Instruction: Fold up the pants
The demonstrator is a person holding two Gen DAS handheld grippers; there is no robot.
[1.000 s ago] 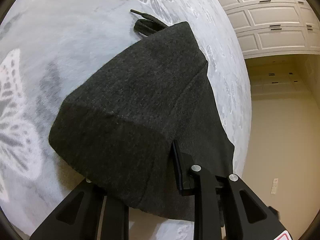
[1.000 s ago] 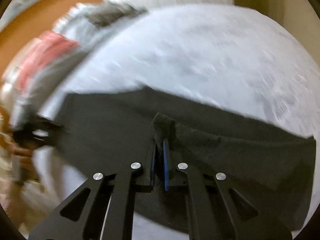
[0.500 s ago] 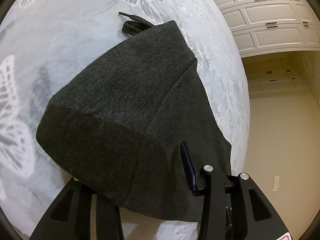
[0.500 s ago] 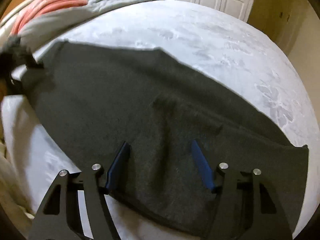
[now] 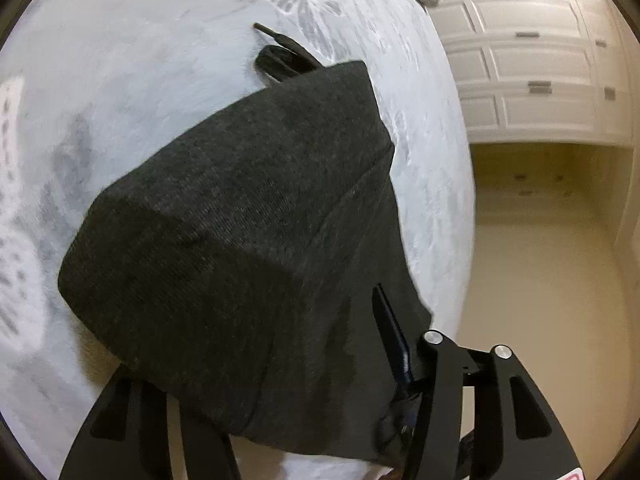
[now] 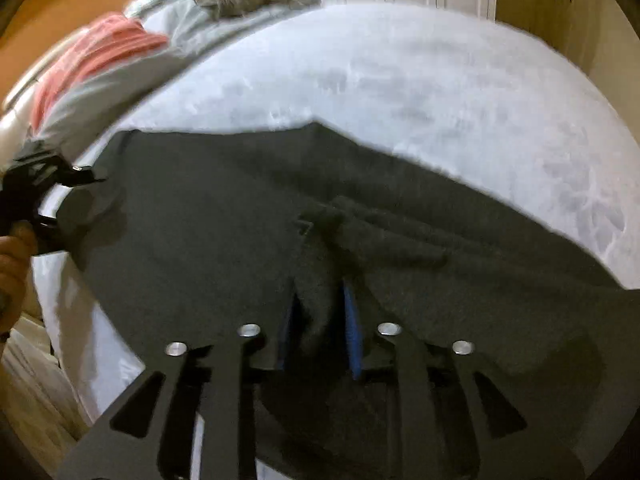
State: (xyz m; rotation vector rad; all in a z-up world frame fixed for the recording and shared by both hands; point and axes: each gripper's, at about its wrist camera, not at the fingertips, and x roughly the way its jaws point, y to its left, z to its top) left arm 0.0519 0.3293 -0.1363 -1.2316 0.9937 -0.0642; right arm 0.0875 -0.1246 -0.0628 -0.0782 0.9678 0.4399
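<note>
Two black two-finger grippers are seen over dark charcoal knit pants (image 6: 224, 240) spread on a pale grey blanket with a butterfly pattern (image 6: 420, 80). The right gripper (image 6: 320, 316) has its blue-padded fingers (image 6: 352, 328) drawn close together, with a raised pinch of the pants' fabric clamped between them. Ahead of this gripper the cloth lies mostly flat, with soft ridges just beyond the fingertips. The left gripper (image 5: 280, 360) is spread wide; one blue-padded finger (image 5: 394, 344) is seen against the fabric, while the other is hidden under the folded pants (image 5: 240, 240), so a grip cannot be confirmed. A black drawstring (image 5: 280, 54) pokes out beyond the far corner of the fold. Far left of the right gripper, coral and grey clothes (image 6: 92, 60) are heaped on the bed.
</note>
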